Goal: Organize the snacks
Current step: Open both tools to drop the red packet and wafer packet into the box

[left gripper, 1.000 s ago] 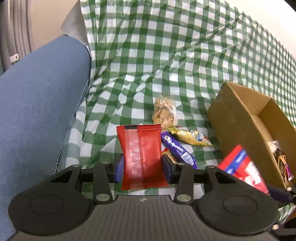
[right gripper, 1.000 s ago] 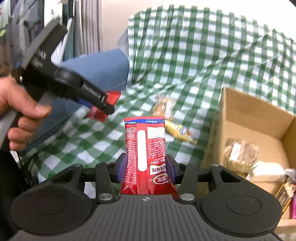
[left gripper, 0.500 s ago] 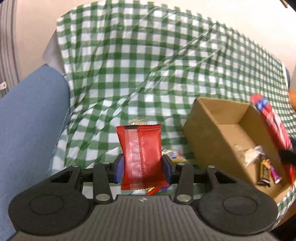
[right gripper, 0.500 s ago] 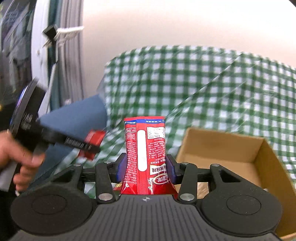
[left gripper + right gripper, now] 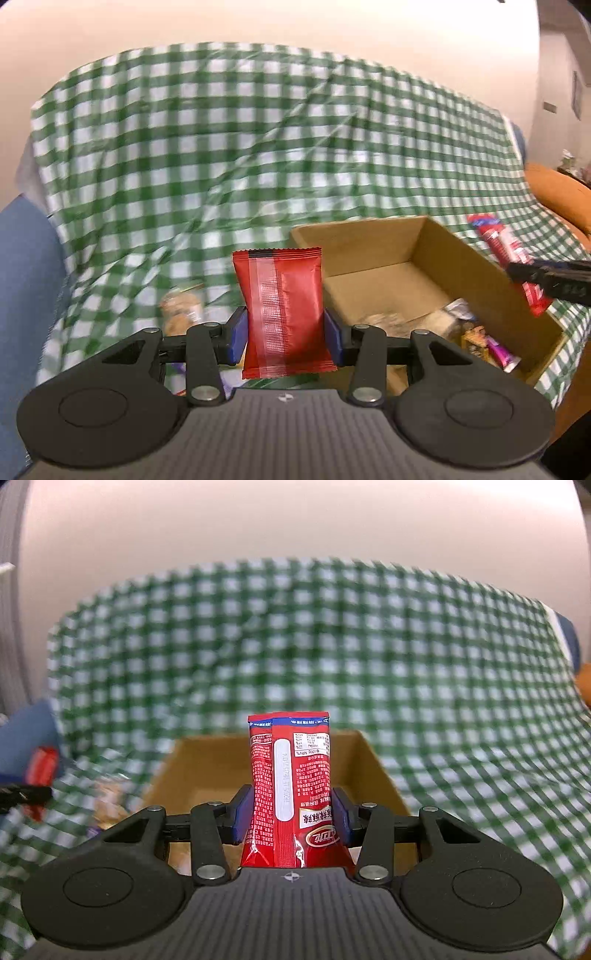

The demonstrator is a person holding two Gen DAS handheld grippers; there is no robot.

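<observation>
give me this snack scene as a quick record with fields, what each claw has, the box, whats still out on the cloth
left claw: shut on plain red packet, held upright
right claw: shut on printed red packet, held upright
cardboard box: open top, sits on the cloth, already holds several wrapped snacks
checked cloth: green and white, creased
loose snack: pale bag on the cloth left of the box, blurred
box position from right claw: directly ahead, behind its packet
stage: both packets gripped, neither in the box yet
</observation>
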